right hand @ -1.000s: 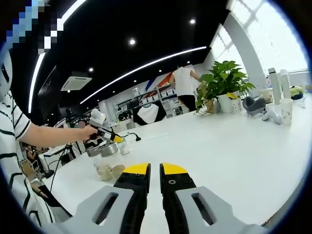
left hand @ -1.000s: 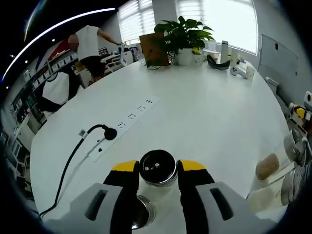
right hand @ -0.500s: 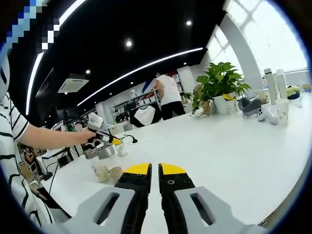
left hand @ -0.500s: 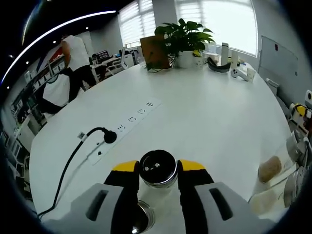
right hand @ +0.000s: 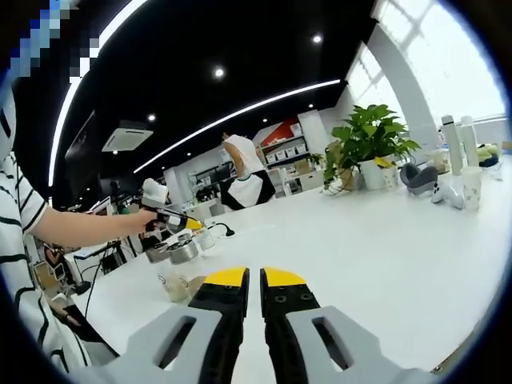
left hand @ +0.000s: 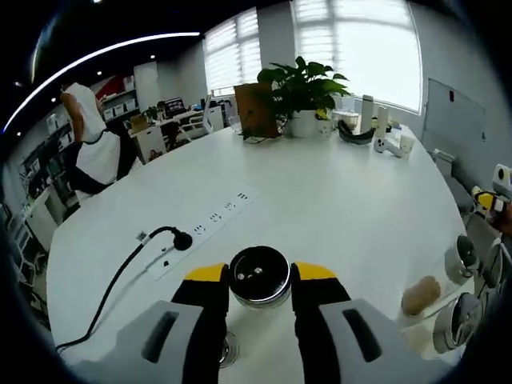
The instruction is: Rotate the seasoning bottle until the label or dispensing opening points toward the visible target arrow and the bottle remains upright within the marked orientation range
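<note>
Left gripper view: left gripper (left hand: 260,280), yellow-tipped black jaws closed against both sides of a clear glass seasoning bottle with perforated metal cap (left hand: 259,276), held upright above the round white table (left hand: 344,200). White power strip (left hand: 204,228) with black plug and cable (left hand: 172,238) lies to the left; potted green plant (left hand: 302,84) stands at the far edge.

Right gripper view: right gripper (right hand: 254,280), jaws nearly together, nothing between them, above the table. A person's hand (right hand: 142,218) holds the left gripper at far left, with the bottle in it.
</note>
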Demonstrator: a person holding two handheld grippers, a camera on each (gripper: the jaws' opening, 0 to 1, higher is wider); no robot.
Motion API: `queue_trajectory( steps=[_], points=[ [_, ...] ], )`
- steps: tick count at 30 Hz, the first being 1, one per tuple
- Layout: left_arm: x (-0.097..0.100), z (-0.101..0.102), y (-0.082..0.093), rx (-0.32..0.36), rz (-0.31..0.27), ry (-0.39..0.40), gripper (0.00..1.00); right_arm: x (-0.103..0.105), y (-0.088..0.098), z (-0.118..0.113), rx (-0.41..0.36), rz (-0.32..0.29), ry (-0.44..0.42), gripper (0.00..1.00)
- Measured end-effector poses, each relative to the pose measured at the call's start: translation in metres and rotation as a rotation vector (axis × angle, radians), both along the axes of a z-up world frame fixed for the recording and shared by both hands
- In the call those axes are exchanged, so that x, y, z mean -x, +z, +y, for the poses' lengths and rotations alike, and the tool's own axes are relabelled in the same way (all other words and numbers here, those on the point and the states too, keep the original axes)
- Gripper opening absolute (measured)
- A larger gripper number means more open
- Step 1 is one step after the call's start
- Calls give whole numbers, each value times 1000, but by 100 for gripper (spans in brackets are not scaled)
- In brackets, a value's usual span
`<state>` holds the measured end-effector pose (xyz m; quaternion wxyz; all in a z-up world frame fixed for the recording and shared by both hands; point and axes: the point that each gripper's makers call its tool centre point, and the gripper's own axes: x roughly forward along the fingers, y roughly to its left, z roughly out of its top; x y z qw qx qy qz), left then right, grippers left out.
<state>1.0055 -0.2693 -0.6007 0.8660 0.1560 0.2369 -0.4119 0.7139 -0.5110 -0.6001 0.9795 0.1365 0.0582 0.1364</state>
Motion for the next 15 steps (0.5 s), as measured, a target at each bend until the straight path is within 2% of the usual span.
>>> queue_trajectory(
  steps=[2, 5, 7, 10, 12, 15],
  points=[
    [7, 2, 2, 13, 19, -9, 31, -2, 1, 4, 1, -1, 13, 3],
    [20, 12, 3, -37, -1, -10, 31, -5, 4, 14, 19, -4, 40, 3],
    [28, 20, 6, -46, -6, -7, 31, -5, 9, 19, 16, -16, 50, 3],
    [39, 30, 15, -5, 6, 11, 31, -4, 13, 26, 16, -29, 61, 3],
    [51, 37, 25, 56, -13, 27, 31, -4, 12, 31, 18, -30, 73, 3],
    [66, 47, 29, 73, -23, 48, 31, -4, 11, 39, 16, -26, 94, 3]
  ],
)
